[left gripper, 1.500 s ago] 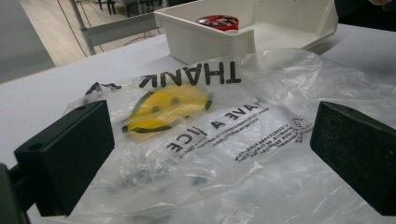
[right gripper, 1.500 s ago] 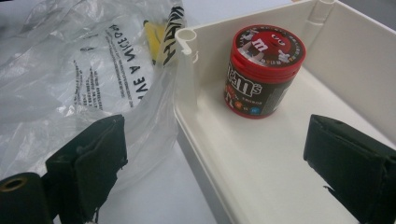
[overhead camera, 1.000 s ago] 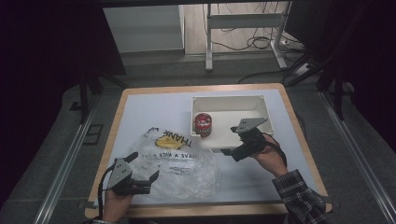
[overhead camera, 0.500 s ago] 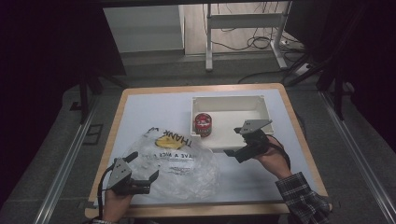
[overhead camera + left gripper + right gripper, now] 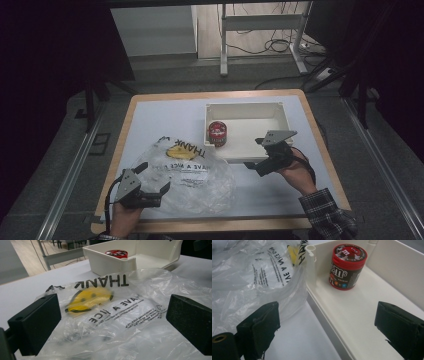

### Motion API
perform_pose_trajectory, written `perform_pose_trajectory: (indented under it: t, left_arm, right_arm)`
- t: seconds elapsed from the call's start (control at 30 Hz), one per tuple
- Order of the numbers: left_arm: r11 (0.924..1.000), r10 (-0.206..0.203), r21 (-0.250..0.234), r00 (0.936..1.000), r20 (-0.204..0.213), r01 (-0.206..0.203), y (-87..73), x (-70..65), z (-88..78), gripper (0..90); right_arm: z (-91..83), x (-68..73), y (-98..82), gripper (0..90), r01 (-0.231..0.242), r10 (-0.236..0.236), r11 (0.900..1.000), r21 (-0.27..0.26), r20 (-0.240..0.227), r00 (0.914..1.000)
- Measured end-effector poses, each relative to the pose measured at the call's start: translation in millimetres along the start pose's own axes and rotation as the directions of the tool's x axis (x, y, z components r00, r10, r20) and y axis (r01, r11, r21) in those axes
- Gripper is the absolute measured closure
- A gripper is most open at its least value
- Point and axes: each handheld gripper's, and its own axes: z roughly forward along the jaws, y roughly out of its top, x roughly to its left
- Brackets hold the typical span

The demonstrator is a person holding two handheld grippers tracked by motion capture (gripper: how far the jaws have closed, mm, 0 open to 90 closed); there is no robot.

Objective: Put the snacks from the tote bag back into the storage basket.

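Going left to right: the left tool (image 5: 152,177) is sitting at the near-left of the counter (image 5: 150,115) w/ jaws spread wide and nothing clamped. The clear plastic bag (image 5: 192,172) (printed w/ a yellow smiley and "THANK") is lying crumpled and flat just ahead of it; in the left gripper view the film (image 5: 112,315) is spreading between and beyond the two black pads, but they aren't pressing on it.

Next over, the red candy jar (image 5: 217,133) is standing upright in the near-left corner of the white tray (image 5: 280,107), lid on. The right tool (image 5: 254,154) is hovering at the tray's near edge, also released, gripping nothing. In the right gripper view the jar (image 5: 347,266) is ahead and well apart from the pads, one jaw hanging over the counter side and the other over the tray floor (image 5: 352,322).

Progress, as I'm reading it: early. Bag isn't opened or lifted yet, jar isn't grabbed (prob. the jar is going into the bag). Both the grasp and the bagging are left to do.
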Motion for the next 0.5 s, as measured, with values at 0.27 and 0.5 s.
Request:
perform_pose_trajectory:
  t: [0.27, 0.5]
  left_arm:
    - [1.0000, 0.003, 0.003, 1.0000, 0.002, -0.003, 0.2, 0.0, 0.6, 0.0]
    - [1.0000, 0.006, 0.007, 1.0000, 0.002, -0.006, 0.3, -0.3, 1.0, 0.0]
  right_arm:
    - [-5.0, 1.1, -6.0, 6.4, -0.011, 0.011, 1.000, -0.005, 0.007, 0.9999]
    - [-10.1, 2.8, -10.4, 6.4, -0.023, 0.023, 1.000, -0.017, 0.006, 0.9997]
